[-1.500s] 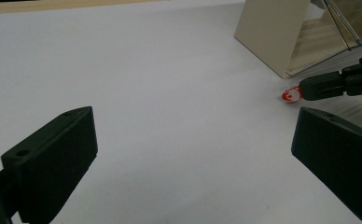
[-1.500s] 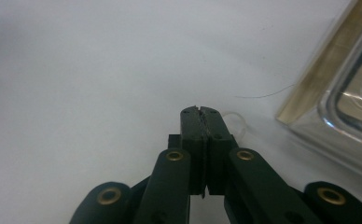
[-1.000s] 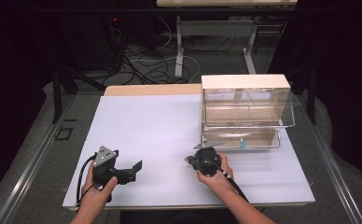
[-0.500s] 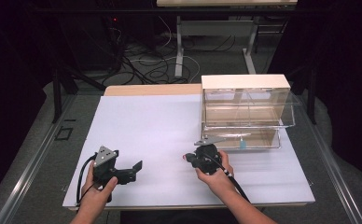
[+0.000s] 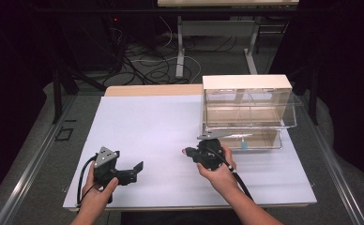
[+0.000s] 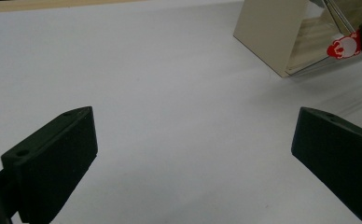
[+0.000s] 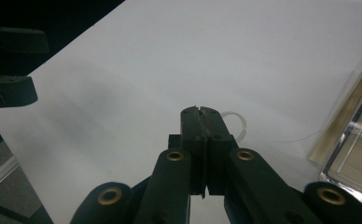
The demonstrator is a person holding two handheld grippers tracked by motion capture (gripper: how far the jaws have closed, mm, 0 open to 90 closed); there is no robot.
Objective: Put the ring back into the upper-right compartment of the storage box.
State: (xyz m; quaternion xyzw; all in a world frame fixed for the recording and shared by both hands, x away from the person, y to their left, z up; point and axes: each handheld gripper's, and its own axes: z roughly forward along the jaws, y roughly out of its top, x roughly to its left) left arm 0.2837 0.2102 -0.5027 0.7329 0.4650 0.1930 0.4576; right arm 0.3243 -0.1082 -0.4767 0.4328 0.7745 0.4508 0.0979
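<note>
While my right gripper (image 7: 201, 112) pinches a thin clear ring (image 7: 237, 125) at six o'clock of the clear plastic drawer box (image 5: 246, 110) and my left gripper (image 6: 193, 154) gapes empty, that slight ring could slip free.

Clear two-tier box (image 5: 246, 108) with cream top, upright at far right of white sheet (image 5: 147, 126); thin pale ring (image 7: 237, 123) near its left side.

The high view looks forward and down over the whole white counter (image 5: 170, 126) from above the person's side. Each claw view rides low and close, skimming the counter surface; both share the clear box (image 5: 246, 110) with the high view.
</note>
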